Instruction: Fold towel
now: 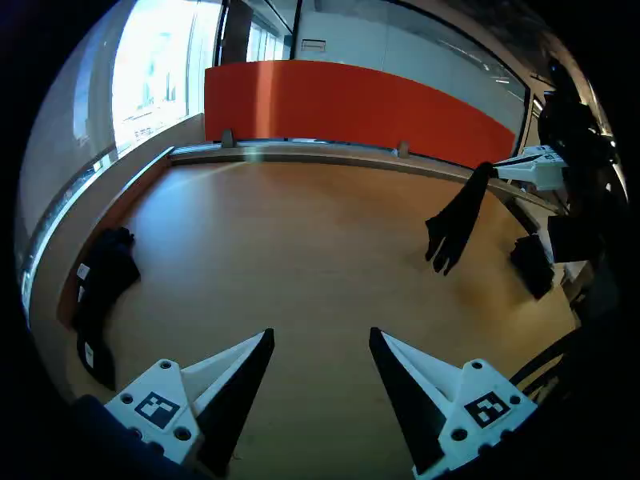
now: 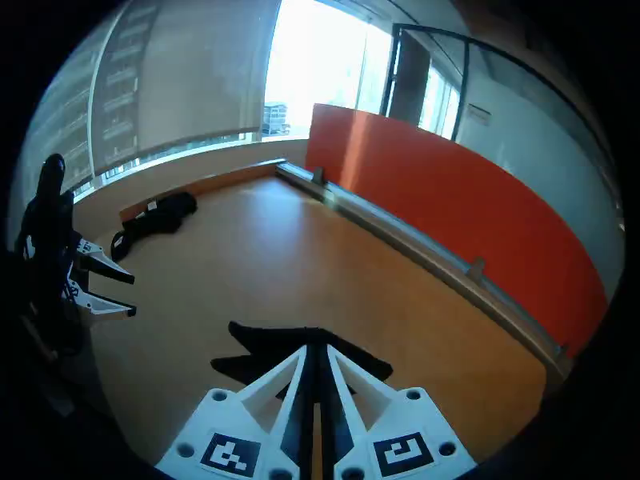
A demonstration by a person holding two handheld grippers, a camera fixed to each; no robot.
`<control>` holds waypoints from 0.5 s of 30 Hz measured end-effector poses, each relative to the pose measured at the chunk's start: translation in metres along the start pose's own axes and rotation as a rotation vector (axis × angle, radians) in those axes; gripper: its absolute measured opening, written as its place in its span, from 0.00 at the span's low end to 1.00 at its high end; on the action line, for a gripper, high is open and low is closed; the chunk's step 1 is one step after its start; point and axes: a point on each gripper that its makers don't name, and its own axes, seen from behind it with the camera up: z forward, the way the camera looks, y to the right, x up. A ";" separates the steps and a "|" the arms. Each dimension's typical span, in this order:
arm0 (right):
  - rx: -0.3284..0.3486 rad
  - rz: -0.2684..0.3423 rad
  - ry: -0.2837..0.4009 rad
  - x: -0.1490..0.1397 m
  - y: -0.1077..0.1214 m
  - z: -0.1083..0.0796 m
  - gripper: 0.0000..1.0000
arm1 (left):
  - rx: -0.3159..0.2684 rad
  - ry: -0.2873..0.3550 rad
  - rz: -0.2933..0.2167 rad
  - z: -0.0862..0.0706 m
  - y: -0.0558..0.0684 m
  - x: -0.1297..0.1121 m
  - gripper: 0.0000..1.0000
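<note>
Black towel point(image 1: 452, 228) hangs over the wooden desk point(image 1: 320, 256) toward its right edge, pinched between the closed fingers of the right gripper point(image 2: 318, 352). Left gripper point(image 1: 320, 344) is above the near edge, fingers wide apart and holding nothing. Orange partition point(image 1: 360, 104) lines the far edge.

You're working in an office: a wide wooden desk point(image 1: 304, 240) ends at an orange divider screen point(image 1: 360, 104) at twelve o'clock in your left gripper view, with tall windows point(image 1: 152, 72) at ten and glass partition walls point(image 1: 416, 56) at one.
</note>
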 end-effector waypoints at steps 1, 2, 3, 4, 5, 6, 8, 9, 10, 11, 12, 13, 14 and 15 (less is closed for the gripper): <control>-0.005 0.003 0.000 -0.001 0.005 -0.003 0.02 | -0.001 -0.001 0.001 0.001 0.001 0.000 0.88; -0.009 0.006 0.000 -0.003 0.009 -0.005 0.02 | -0.001 -0.002 0.002 0.002 0.002 0.000 0.88; -0.014 0.009 -0.001 -0.005 0.014 -0.008 0.02 | -0.001 -0.003 0.003 0.003 0.003 0.001 0.88; -0.019 0.011 -0.003 -0.007 0.019 -0.011 0.02 | -0.001 -0.004 0.004 0.004 0.004 0.001 0.88; -0.023 0.012 -0.004 -0.009 0.024 -0.014 0.02 | -0.001 -0.005 0.005 0.004 0.005 0.002 0.88; -0.027 0.014 -0.007 -0.012 0.029 -0.017 0.02 | -0.001 -0.005 0.006 0.005 0.006 0.002 0.88; -0.035 0.018 -0.013 -0.017 0.038 -0.022 0.02 | 0.000 -0.004 0.007 0.007 0.007 0.004 0.88; -0.038 0.021 -0.016 -0.020 0.044 -0.025 0.02 | 0.000 -0.004 0.007 0.008 0.008 0.005 0.88; -0.041 0.024 -0.018 -0.023 0.049 -0.028 0.02 | 0.001 -0.005 0.008 0.009 0.009 0.005 0.88; -0.044 0.026 -0.020 -0.026 0.053 -0.030 0.02 | 0.001 -0.005 0.008 0.010 0.009 0.006 0.88; -0.049 0.029 -0.023 -0.029 0.059 -0.033 0.02 | 0.002 -0.006 0.008 0.011 0.010 0.006 0.88; -0.053 0.031 -0.026 -0.032 0.064 -0.035 0.02 | 0.003 -0.007 0.009 0.012 0.011 0.007 0.88; -0.058 0.033 -0.029 -0.035 0.070 -0.038 0.02 | 0.004 -0.008 0.010 0.013 0.011 0.007 0.88; -0.063 0.035 -0.032 -0.038 0.076 -0.041 0.02 | 0.004 -0.008 0.011 0.014 0.012 0.007 0.88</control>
